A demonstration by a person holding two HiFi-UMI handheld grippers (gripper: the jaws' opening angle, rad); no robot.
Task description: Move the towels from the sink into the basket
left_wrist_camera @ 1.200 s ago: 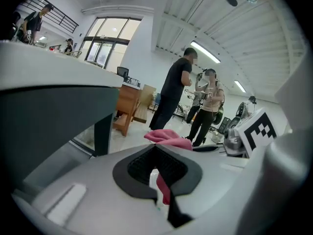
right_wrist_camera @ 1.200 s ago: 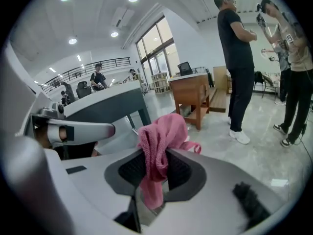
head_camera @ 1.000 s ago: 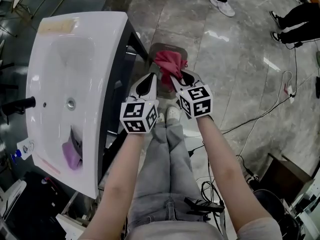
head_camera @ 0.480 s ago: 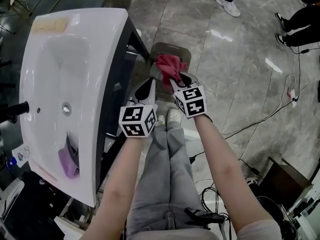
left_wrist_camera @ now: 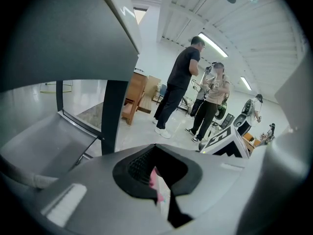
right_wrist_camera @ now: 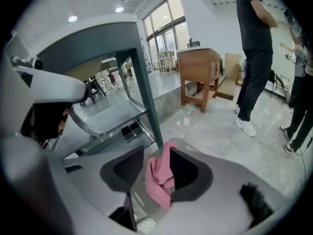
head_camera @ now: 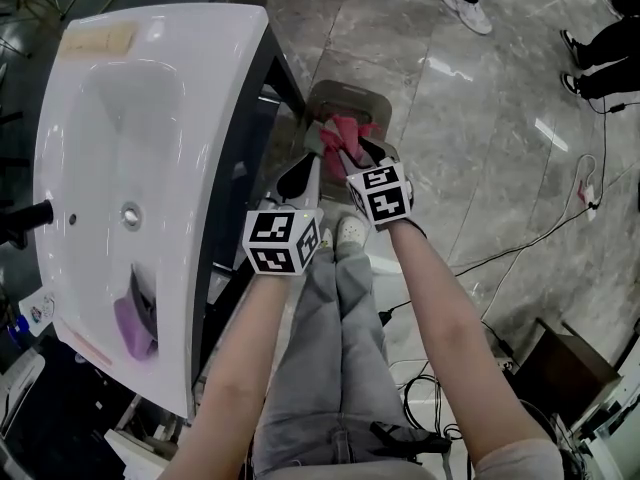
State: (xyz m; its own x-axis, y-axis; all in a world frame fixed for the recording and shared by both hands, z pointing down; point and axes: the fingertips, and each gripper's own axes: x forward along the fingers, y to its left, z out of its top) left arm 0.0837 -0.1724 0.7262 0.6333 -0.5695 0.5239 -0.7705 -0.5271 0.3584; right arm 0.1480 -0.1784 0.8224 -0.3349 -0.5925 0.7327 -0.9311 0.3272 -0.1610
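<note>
my right tool [right_wrist_camera: 157, 155] is loosening, jaws just opening with the pink towel [right_wrist_camera: 159, 180] dangling between them, straight over the basket [head_camera: 350, 98] below; my left tool [head_camera: 300, 176] is riding pinched together, nearer the purple towel [head_camera: 135, 320] in the sink [head_camera: 200, 118].

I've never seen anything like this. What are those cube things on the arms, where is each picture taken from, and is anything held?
No robot here: a person holds a left gripper and a right gripper, hand tongs with marker cubes. One picture comes from a head camera looking down; the other two ride on the grippers. A purple towel lies in the sink. The right jaws have just been opening, with a pink towel between them, over the basket on the floor. The left jaws are together.
</note>
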